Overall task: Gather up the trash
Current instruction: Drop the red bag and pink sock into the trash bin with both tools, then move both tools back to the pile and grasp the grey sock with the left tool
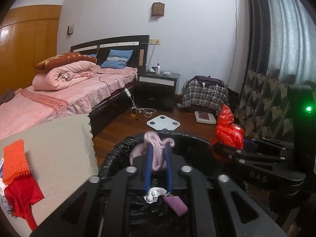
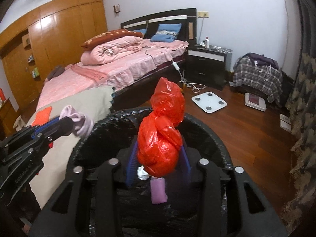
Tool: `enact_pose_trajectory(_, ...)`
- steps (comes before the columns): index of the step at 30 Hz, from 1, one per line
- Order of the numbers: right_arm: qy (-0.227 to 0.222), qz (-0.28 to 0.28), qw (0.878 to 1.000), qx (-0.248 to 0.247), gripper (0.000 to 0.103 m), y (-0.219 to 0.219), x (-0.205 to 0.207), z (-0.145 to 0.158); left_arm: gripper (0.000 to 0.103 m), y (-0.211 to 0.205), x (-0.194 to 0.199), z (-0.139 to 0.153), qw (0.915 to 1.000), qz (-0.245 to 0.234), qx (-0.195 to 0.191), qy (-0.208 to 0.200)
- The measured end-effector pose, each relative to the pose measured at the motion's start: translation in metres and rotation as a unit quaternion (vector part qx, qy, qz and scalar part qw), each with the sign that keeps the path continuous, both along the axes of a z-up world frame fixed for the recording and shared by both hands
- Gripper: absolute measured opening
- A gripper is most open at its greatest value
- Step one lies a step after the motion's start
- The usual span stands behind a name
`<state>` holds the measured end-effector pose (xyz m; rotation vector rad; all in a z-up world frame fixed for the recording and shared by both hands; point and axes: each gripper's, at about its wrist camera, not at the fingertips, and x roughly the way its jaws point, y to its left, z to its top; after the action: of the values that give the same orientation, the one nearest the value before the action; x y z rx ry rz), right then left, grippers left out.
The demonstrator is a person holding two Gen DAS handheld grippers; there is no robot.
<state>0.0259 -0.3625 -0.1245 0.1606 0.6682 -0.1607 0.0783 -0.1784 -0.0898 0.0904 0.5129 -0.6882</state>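
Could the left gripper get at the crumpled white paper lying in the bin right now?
Probably not yet: the left gripper has a pink cloth between its fingers, above the black-lined bin. The white paper lies uncovered below, beside a purple piece.

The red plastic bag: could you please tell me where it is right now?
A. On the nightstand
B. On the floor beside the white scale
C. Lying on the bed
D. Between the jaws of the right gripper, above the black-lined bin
D: the right wrist view shows the red plastic bag between the blue fingers of the right gripper, over the black-lined bin.
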Motion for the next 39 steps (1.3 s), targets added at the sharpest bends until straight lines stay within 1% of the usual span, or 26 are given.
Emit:
enact_pose_trajectory(1, 0.001, -0.006, 1.0, 0.0, 0.061, -0.002, -0.001, -0.001, 0.04, 0.001, 0.001, 0.0, 1.0, -0.002, -0.002, 0.001)
enact_pose_trajectory(2, -0.001, -0.011, 1.0, 0.002, 0.069, -0.003, -0.003, -0.002, 0.045, 0.002, 0.0, 0.0, 1.0, 0.0, -0.003, 0.0)
enact_pose_trajectory(3, -0.001, -0.013, 1.0, 0.002, 0.072, -0.004, -0.002, -0.002, 0.049, 0.003, -0.001, 0.0, 1.0, 0.001, -0.004, -0.001)
enact_pose_trajectory(4, -0.001, -0.015, 1.0, 0.001, 0.079, -0.005, -0.002, -0.001, 0.05, 0.004, -0.001, 0.0, 1.0, 0.004, -0.002, -0.003)
enact_pose_trajectory(5, -0.002, -0.018, 1.0, -0.002, 0.088, -0.005, -0.002, -0.001, 0.053, 0.006, -0.001, 0.0, 1.0, 0.007, 0.0, -0.004)
enact_pose_trajectory(6, -0.006, -0.022, 1.0, -0.005, 0.092, -0.004, -0.004, 0.0, 0.057, 0.01, -0.002, 0.001, 0.9998, 0.016, 0.002, -0.008)
enact_pose_trajectory(8, -0.009, -0.021, 1.0, -0.001, 0.095, 0.0, -0.005, 0.003, 0.062, 0.017, -0.001, 0.002, 0.9995, 0.028, 0.002, -0.011)
enact_pose_trajectory(9, -0.007, -0.019, 1.0, -0.001, 0.096, 0.002, -0.004, 0.004, 0.067, 0.024, -0.001, 0.002, 0.9992, 0.038, 0.003, -0.013)
enact_pose_trajectory(10, -0.009, -0.016, 1.0, -0.001, 0.097, 0.005, -0.001, 0.005, 0.073, 0.03, -0.001, 0.002, 0.9987, 0.049, 0.004, -0.016)
enact_pose_trajectory(15, -0.017, 0.007, 1.0, 0.003, 0.097, 0.028, 0.006, 0.01, 0.078, 0.068, 0.004, 0.002, 0.9947, 0.101, 0.011, -0.019)
enact_pose_trajectory(20, -0.021, 0.039, 0.999, 0.01, 0.097, 0.06, 0.021, 0.013, 0.08, 0.11, 0.006, 0.0, 0.9874, 0.156, 0.017, -0.02)
enact_pose_trajectory(23, -0.024, 0.065, 0.997, 0.016, 0.097, 0.084, 0.033, 0.014, 0.081, 0.134, 0.008, -0.001, 0.9814, 0.19, 0.023, -0.02)
enact_pose_trajectory(26, -0.026, 0.089, 0.996, 0.015, 0.097, 0.106, 0.043, 0.013, 0.083, 0.162, 0.009, -0.004, 0.9733, 0.227, 0.028, -0.019)
enact_pose_trajectory(31, -0.028, 0.128, 0.991, 0.018, 0.097, 0.145, 0.061, 0.009, 0.083, 0.197, 0.008, -0.009, 0.962, 0.269, 0.042, -0.021)
enact_pose_trajectory(38, -0.022, 0.168, 0.985, 0.015, 0.097, 0.192, 0.078, -0.001, 0.083, 0.25, 0.016, -0.02, 0.9433, 0.326, 0.059, -0.015)
enact_pose_trajectory(39, -0.019, 0.172, 0.985, 0.013, 0.097, 0.199, 0.081, -0.003, 0.083, 0.26, 0.019, -0.023, 0.9392, 0.338, 0.062, -0.011)
